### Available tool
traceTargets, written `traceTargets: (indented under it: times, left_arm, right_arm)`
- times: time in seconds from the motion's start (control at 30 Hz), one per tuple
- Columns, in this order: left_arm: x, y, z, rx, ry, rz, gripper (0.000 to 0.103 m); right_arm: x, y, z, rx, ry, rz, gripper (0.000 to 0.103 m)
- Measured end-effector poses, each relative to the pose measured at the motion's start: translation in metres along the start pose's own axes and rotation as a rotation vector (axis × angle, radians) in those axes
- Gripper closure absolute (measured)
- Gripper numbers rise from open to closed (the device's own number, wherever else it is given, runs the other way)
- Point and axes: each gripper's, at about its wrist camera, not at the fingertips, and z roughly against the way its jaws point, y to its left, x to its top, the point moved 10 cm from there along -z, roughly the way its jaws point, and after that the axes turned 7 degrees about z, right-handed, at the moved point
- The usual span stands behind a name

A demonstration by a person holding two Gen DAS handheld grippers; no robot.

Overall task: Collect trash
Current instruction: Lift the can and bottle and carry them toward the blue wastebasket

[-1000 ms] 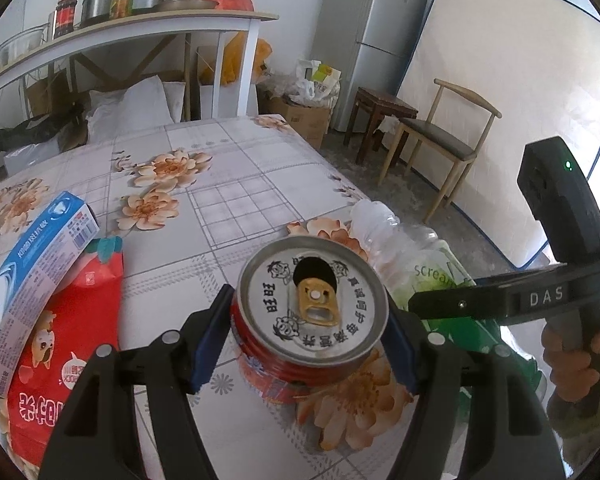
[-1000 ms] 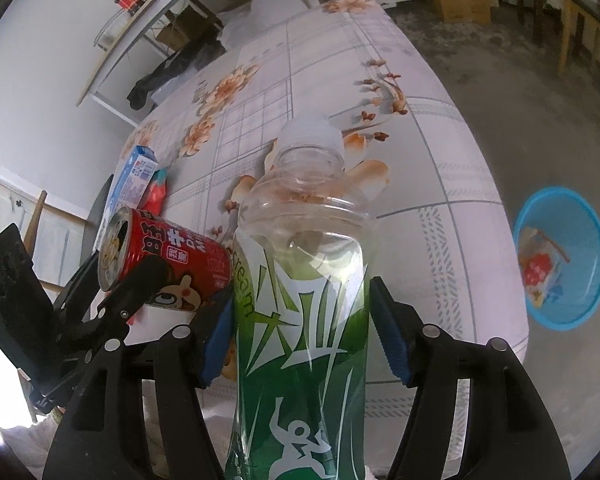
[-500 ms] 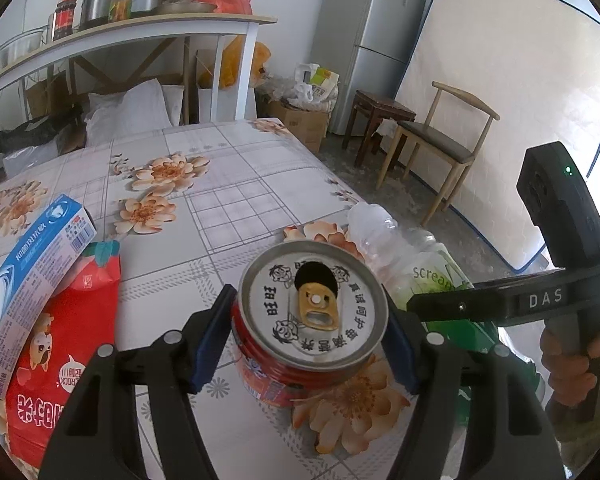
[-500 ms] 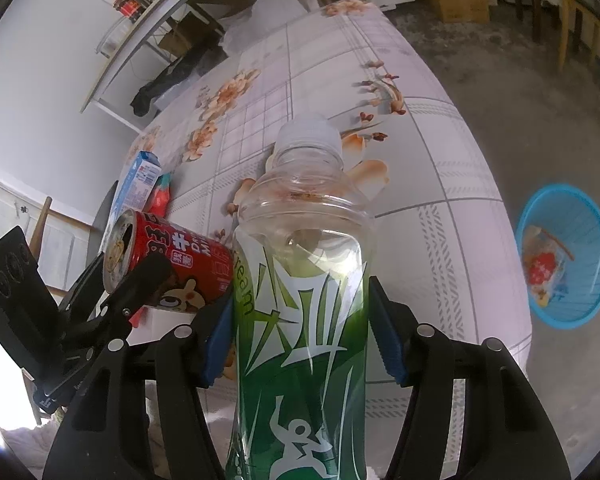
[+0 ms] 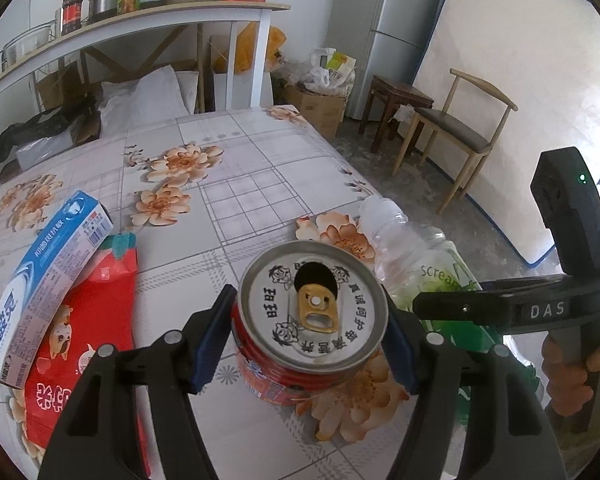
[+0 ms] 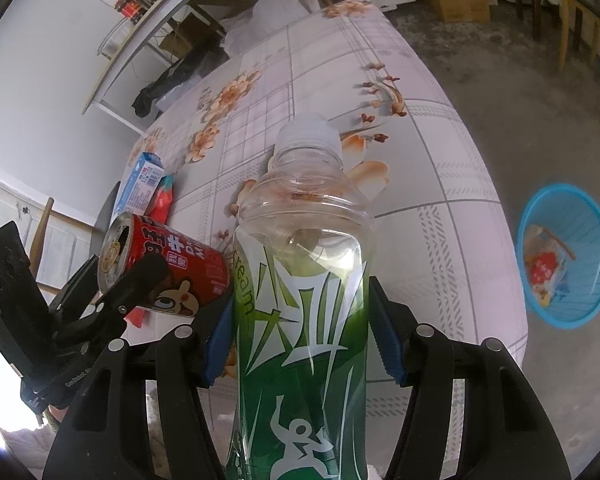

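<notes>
Left gripper (image 5: 312, 336) jaws clamped on a red drink can (image 5: 312, 320), blue pads pressed on both sides of its body. The can's silver top faces the left wrist camera, tab pushed in, opening black. In the right wrist view the can (image 6: 168, 268) is held tilted, up off the table.

Right gripper (image 6: 300, 332) jaws closed on a clear plastic bottle (image 6: 304, 280) with a green label, pads tight against the label on both sides. White cap on, pointing away from the camera, bottle looks empty. In the left wrist view the bottle (image 5: 412, 256) sits just right of the can, and the right gripper body (image 5: 568, 264) shows black with a hand (image 5: 580, 368) on its handle.

Both items are over the near right part of the table (image 5: 236, 168), which has a floral, checked cloth. Near the left edge of the table: a blue and white toothpaste box (image 5: 48, 284) lying partly on a red snack bag (image 5: 88, 344), touching it.

On the floor off the table's right edge, well apart from it, a blue basket (image 6: 568, 256) with some wrappers inside.

Background: shelf (image 5: 132, 24) with pots and jars behind the table's far edge, grey fridge (image 5: 384, 28), wooden chair (image 5: 456, 136) by the wall.
</notes>
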Motion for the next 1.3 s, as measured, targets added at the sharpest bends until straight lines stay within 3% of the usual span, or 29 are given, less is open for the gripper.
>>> traceTargets:
  times: [0.87,1.3]
  left_arm:
    - [0.001,-0.002,0.014,0.049,-0.008,-0.031,0.037]
    - [0.008,-0.020,0.019,0.047,-0.023,-0.053,0.037]
  right_arm:
    - [0.002,0.007,0.009,0.007,-0.016,0.025,0.046]
    - [0.000,-0.005,0.033,0.025,-0.061,0.020,0.046]
